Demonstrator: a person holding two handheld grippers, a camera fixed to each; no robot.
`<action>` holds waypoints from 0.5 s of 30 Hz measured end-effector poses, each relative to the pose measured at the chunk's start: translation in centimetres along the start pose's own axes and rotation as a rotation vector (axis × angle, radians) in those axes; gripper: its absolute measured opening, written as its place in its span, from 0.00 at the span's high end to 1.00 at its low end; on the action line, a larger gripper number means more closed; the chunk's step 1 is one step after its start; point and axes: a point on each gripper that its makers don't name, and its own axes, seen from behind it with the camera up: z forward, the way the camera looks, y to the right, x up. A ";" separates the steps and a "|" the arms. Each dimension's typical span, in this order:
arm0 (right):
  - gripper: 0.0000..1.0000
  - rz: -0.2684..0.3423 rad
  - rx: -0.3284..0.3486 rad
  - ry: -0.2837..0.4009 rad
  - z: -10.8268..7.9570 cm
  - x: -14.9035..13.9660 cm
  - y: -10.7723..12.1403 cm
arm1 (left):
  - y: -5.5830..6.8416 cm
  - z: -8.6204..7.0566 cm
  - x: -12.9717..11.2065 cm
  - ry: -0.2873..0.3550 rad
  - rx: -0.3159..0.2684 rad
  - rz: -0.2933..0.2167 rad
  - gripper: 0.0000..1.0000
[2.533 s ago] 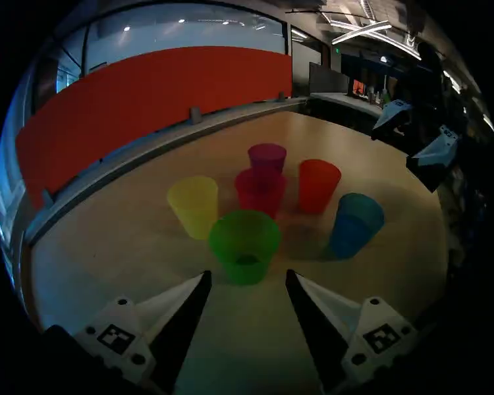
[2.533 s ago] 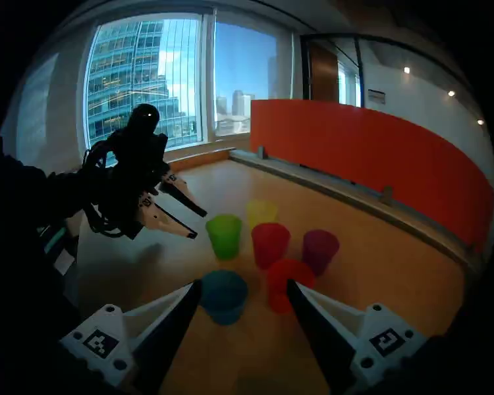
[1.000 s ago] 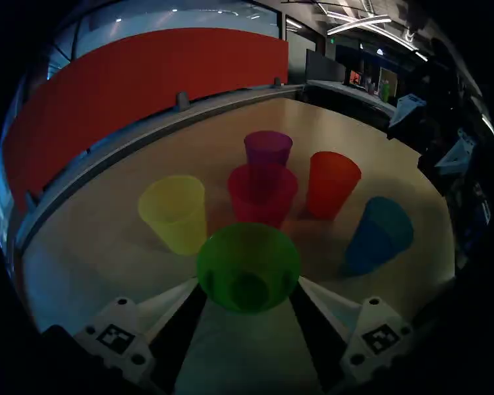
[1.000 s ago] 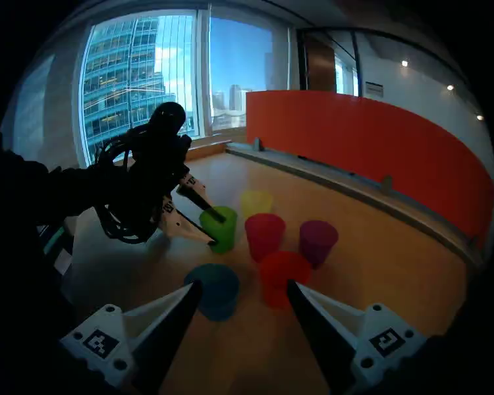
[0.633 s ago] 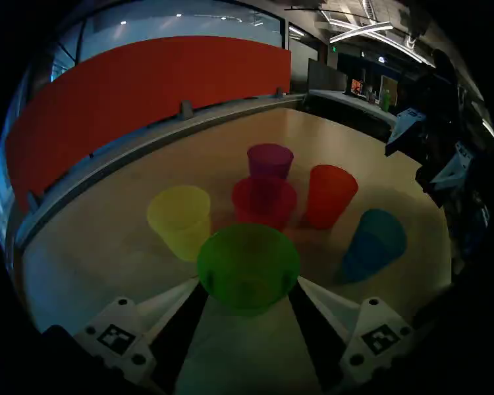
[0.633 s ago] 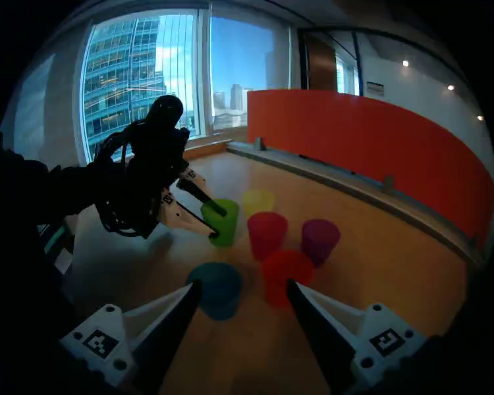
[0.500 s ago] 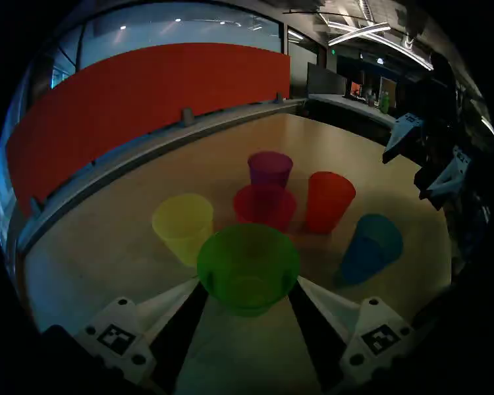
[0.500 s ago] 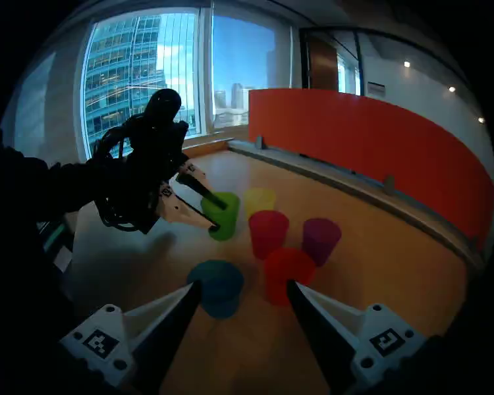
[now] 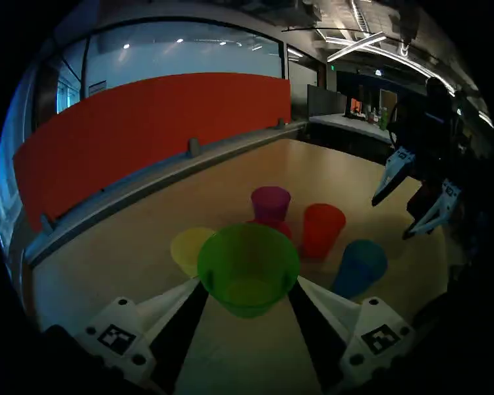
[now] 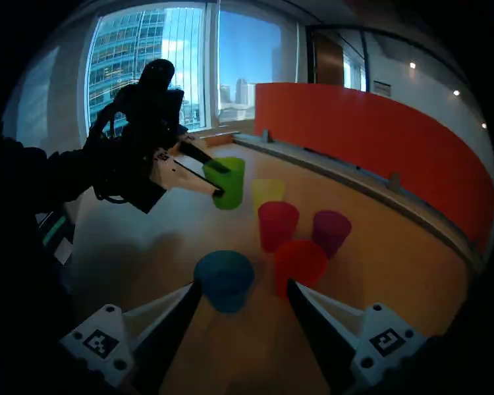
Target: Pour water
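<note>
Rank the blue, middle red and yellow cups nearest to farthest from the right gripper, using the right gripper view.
1. Blue cup, just ahead, slightly left.
2. Middle red cup, centre of the group.
3. Yellow cup, behind the red one.

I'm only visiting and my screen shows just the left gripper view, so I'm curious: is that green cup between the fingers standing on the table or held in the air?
Observer: In the right gripper view the green cup looks to be held above the table, pinched in the left gripper.
Operator: There's a sliver of red behind it. What is that?
Observer: A whole crimson cup, upright on the table, with the yellow cup and the purple cup on either side of it.
Operator: And what's behind my camera?
Observer: Large windows with tall buildings outside.
</note>
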 end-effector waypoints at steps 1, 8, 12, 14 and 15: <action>0.01 -0.001 0.001 -0.002 0.1 -0.2 -0.1 | -0.1 -0.2 0.2 0.006 0.003 0.001 0.18; 0.01 -0.013 0.011 -0.024 0.9 -1.5 -0.7 | -0.5 -1.2 1.7 0.049 0.019 -0.005 0.18; 0.01 -0.017 0.012 -0.039 1.4 -2.1 -0.9 | -0.6 -1.7 2.5 0.071 0.020 -0.012 0.18; 0.01 -0.016 0.012 -0.042 1.7 -2.4 -1.0 | -0.6 -1.9 2.7 0.080 0.022 -0.014 0.19; 0.01 -0.016 0.012 -0.044 1.8 -2.5 -1.1 | -0.7 -2.0 2.8 0.083 0.023 -0.016 0.18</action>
